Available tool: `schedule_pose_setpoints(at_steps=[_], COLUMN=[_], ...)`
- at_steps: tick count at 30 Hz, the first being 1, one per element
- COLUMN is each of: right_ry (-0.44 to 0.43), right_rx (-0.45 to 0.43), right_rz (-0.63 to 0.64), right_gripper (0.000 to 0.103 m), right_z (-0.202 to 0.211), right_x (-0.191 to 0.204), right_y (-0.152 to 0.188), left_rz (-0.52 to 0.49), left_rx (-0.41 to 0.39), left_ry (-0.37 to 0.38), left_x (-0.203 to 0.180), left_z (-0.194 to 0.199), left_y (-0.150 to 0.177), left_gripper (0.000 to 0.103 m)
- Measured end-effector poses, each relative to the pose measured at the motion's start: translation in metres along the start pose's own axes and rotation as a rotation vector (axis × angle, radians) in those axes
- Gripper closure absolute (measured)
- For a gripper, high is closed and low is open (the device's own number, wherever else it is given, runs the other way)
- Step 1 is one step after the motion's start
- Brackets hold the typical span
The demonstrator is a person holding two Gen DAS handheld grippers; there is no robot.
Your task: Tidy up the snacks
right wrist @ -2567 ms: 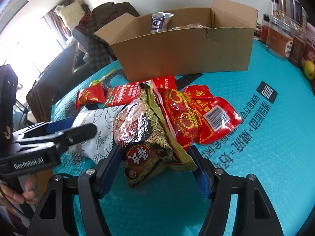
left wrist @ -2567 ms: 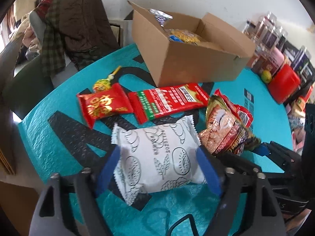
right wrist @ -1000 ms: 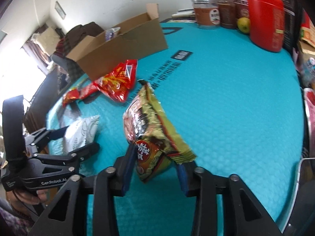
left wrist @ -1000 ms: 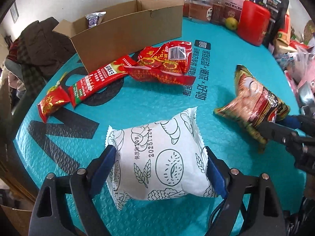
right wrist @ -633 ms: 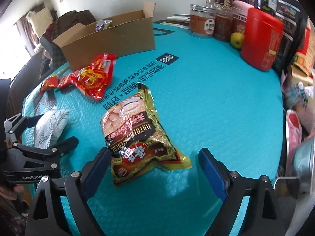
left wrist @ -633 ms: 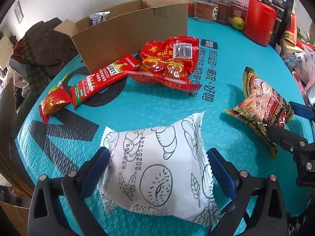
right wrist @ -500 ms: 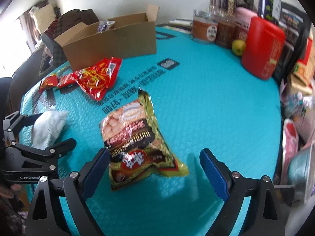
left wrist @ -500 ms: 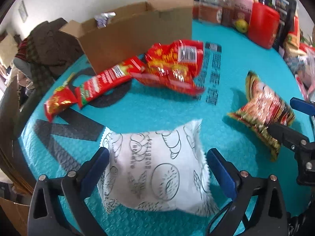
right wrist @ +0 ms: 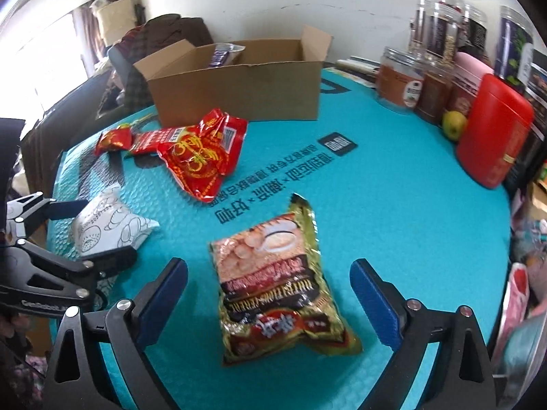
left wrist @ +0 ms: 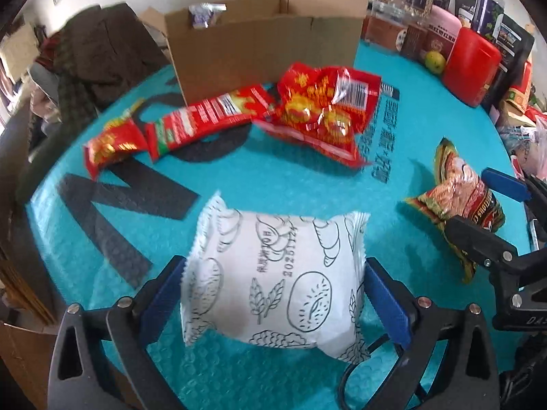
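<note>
A white packet with line drawings point(left wrist: 273, 273) lies flat on the teal mat point(left wrist: 273, 184) between the blue pads of my left gripper point(left wrist: 271, 268), which stands open around it. In the right wrist view a green-gold snack packet point(right wrist: 277, 287) lies flat between the jaws of my right gripper point(right wrist: 268, 266). Those jaws are opening, with a gap on each side of the packet. Further back lie a crumpled red packet point(left wrist: 321, 112), a long red packet point(left wrist: 205, 116) and a small red packet point(left wrist: 109, 143). Behind them stands an open cardboard box point(left wrist: 266, 41) with snacks inside.
Jars point(right wrist: 400, 82), a red canister point(right wrist: 492, 136) and a green fruit point(right wrist: 453, 124) line the mat's far right edge. More bags crowd the right rim. A chair draped with dark clothes point(left wrist: 92, 51) stands beyond the left edge. Bare mat point(right wrist: 393, 205) lies right of the green-gold packet.
Both grippers have opened and let go. The green-gold packet, held upright a second ago, now lies flat on the mat. The white packet has settled on the mat between the left pads.
</note>
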State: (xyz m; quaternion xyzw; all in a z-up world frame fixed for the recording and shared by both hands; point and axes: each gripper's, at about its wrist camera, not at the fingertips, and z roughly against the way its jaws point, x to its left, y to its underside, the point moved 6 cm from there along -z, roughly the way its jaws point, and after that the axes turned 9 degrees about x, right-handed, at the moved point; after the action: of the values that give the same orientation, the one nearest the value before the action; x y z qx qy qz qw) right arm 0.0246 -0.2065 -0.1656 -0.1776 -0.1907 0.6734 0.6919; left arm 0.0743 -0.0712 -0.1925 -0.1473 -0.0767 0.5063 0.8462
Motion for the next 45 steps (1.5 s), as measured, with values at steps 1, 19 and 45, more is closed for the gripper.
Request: schedule_pose_setpoints(at_steps=[1, 19, 45], right_ry=[-0.003, -0.002, -0.077], right_rx=[0.005, 0.056, 0.081], right_rz=[0.006, -0.005, -0.053], right_gripper=[0.006, 0.011, 0.052], right_z=[-0.002, -0.022, -0.015], right_x=[0.001, 0.001, 0.006], right_y=[0.0, 0.003, 0.013], left_rz=[0.012, -0.026, -0.057], left_rx=[0.022, -0.024, -0.02], left_ry=[0.011, 0.011, 0.033], left_x=[0.001, -0.007, -0.005], left_z=[-0.005, -0.013, 0.004], left_y=[0.001, -0.009, 0.013], left_gripper=[0.002, 0.001, 0.028])
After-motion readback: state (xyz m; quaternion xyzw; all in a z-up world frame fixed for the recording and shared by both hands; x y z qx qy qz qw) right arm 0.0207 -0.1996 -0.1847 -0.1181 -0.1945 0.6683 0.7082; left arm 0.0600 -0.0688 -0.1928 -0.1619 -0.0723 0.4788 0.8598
